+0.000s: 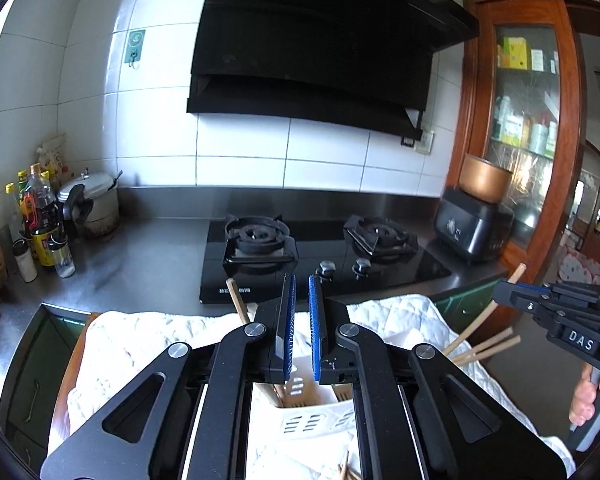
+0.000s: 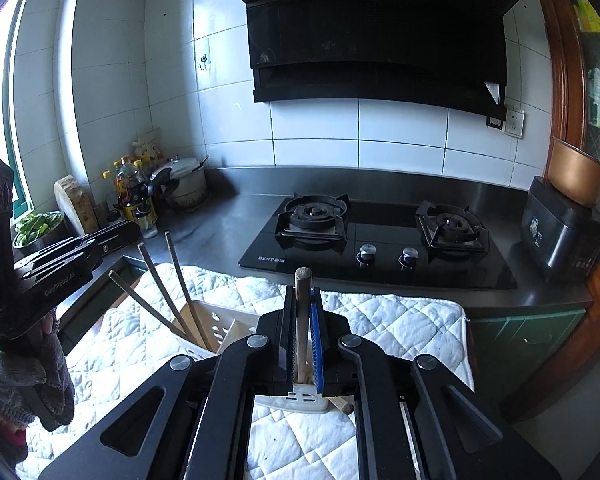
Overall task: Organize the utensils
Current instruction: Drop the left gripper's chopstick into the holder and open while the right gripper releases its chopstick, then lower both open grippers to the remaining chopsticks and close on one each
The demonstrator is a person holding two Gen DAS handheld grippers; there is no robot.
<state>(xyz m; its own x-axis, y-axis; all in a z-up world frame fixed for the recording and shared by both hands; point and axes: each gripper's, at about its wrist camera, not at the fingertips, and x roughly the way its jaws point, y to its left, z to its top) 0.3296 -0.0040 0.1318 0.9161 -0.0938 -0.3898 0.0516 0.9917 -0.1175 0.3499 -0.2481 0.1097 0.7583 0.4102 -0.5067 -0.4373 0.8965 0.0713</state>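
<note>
A white slotted utensil holder (image 2: 216,330) stands on a white quilted cloth (image 2: 380,320); in the left wrist view the holder (image 1: 312,420) sits below my fingers. Several chopsticks (image 2: 176,288) lean in its left compartment. My right gripper (image 2: 302,292) is shut on a wooden chopstick (image 2: 302,280), held upright over the holder. It shows from the side in the left wrist view (image 1: 512,294). My left gripper (image 1: 302,280) hovers above the holder with its jaws a narrow gap apart and nothing between them. A wooden chopstick (image 1: 236,300) stands to its left.
A black gas hob (image 2: 376,240) sits on the steel counter behind the cloth. Bottles (image 1: 40,216) and a pressure cooker (image 1: 94,200) stand at the back left, a rice cooker (image 2: 560,232) at the right. Loose chopsticks (image 1: 346,470) lie on the cloth near me.
</note>
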